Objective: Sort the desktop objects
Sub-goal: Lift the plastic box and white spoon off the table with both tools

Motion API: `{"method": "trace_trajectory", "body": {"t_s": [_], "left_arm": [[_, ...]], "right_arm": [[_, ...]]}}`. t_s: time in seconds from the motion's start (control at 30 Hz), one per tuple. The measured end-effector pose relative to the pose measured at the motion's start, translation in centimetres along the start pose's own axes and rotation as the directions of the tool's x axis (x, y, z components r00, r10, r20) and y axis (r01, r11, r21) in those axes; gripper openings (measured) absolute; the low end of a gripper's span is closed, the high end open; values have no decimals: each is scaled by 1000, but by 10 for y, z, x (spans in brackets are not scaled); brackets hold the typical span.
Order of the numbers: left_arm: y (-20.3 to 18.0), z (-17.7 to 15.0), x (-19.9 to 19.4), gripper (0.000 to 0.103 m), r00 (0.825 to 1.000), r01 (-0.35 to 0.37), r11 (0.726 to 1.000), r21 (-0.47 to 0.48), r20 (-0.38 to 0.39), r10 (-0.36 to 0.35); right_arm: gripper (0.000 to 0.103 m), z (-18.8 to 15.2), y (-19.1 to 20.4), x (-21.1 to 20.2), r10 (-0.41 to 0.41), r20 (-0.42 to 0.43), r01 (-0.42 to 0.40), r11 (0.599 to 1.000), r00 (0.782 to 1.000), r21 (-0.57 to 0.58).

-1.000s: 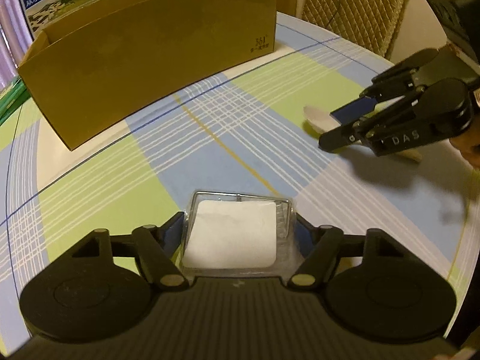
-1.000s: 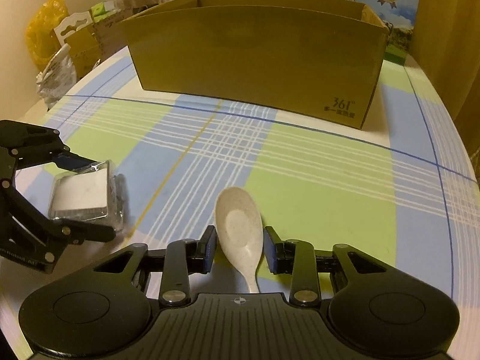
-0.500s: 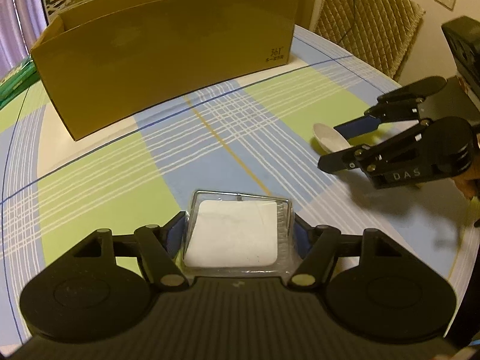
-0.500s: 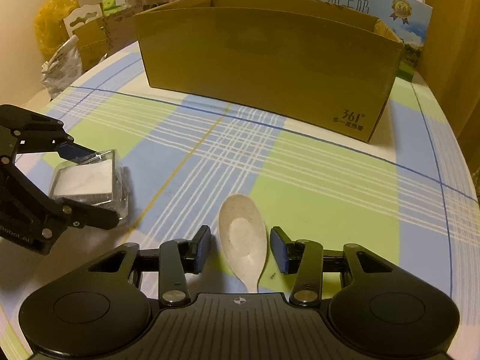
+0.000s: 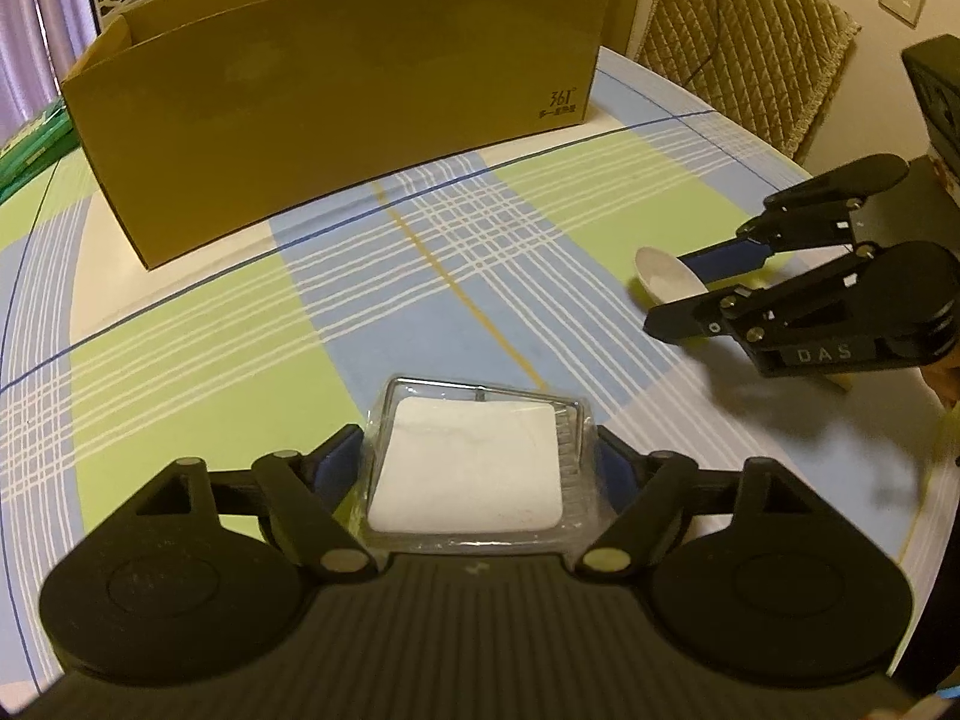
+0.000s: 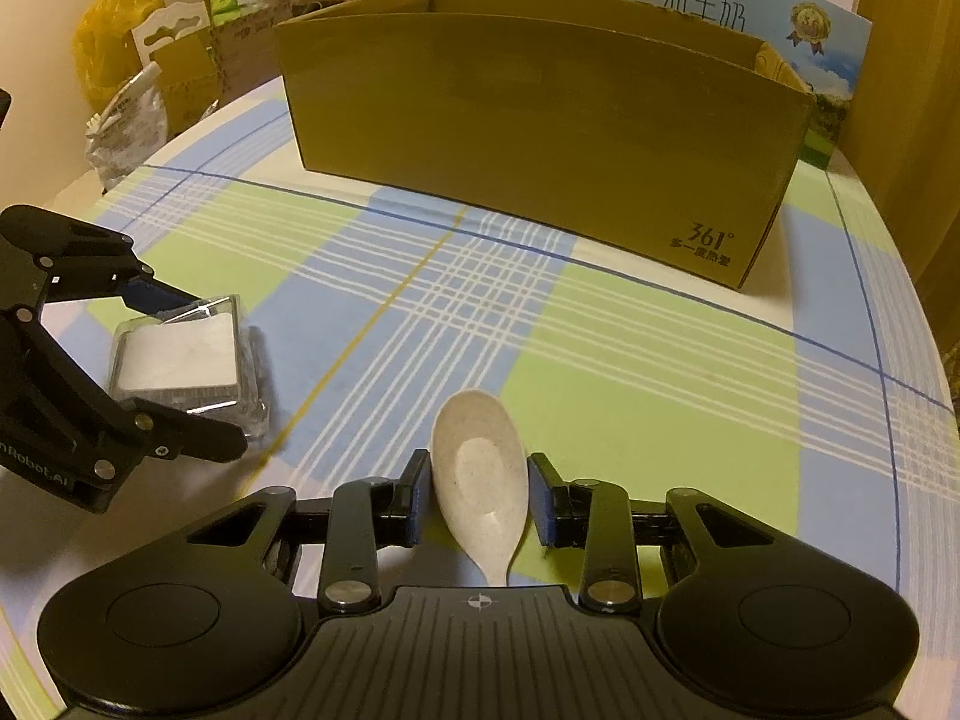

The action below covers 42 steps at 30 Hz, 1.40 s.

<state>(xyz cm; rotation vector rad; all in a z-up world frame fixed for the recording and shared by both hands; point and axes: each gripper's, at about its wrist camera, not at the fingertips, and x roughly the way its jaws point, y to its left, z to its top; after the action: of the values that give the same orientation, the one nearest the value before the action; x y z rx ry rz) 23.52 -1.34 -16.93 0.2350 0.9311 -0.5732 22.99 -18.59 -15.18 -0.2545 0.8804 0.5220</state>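
**Two tools at their objects, box not yet reached**

The table [image 6: 660, 372], round and covered in a blue-green plaid cloth, carries a long open cardboard box [image 6: 540, 138] at its far side; what the box holds cannot be seen from either wrist view. The left tool [image 5: 480, 468] is clenched on a clear plastic case [image 5: 474, 474] with a white insert, its blue pads pressed against both sides; the case sits at the near left and appears low over the cloth. The right tool [image 6: 477, 498] brackets a pale speckled spoon [image 6: 480, 474] at the near right; a gap shows beside the right pad, so the tool is judged released, with the spoon lying on the table, bowl pointing toward the box. Progress is judged early: one object gripped, one only straddled, neither yet carried to the box.
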Motion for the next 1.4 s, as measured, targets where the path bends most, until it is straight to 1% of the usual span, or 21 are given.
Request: {"method": "trace_trajectory", "body": {"t_s": [0.1,0.27,0.37,0.4,0.67,0.83,1.07,1.13,1.2,1.3,1.4], "left_arm": [[2,0,1,76,1000,5,1000,-14,-2,-5],[0,-1,2,74,1000,1,1000,-8,-12,-1],[-1,-2,1,67,1000,-6,1000,-2,-10,6],[-1,-2,1,66,1000,-8,1000,-4,-7,8],[7,3,-12,65,997,-50,996,-68,53,54],[7,4,-14,65,996,-71,993,-96,38,75],[5,0,-19,65,996,-76,990,-121,26,80],[7,-2,-21,65,998,-60,985,-163,18,63],[7,-2,-26,65,999,-33,980,-199,28,39],[3,-1,-31,65,998,-41,976,-215,36,50],[-1,2,-38,65,997,-47,965,-258,47,61]], "right_arm": [[31,0,1,-1,0,8,0,1000,1000,-2],[31,3,1,-2,1,21,-1,1000,1000,7],[31,4,1,-3,2,30,-2,1000,1000,13],[31,5,1,-4,1,33,-1,1000,999,15],[31,10,0,-10,-4,66,1,999,998,45],[31,14,-1,-13,-2,82,-4,998,997,66],[31,16,4,-19,10,100,-21,994,995,111],[31,15,7,-21,10,102,-22,993,995,115],[31,15,9,-24,9,109,-23,992,994,126],[31,15,11,-29,2,121,-20,988,993,152],[31,13,13,-34,-4,130,-19,984,991,179]]}}
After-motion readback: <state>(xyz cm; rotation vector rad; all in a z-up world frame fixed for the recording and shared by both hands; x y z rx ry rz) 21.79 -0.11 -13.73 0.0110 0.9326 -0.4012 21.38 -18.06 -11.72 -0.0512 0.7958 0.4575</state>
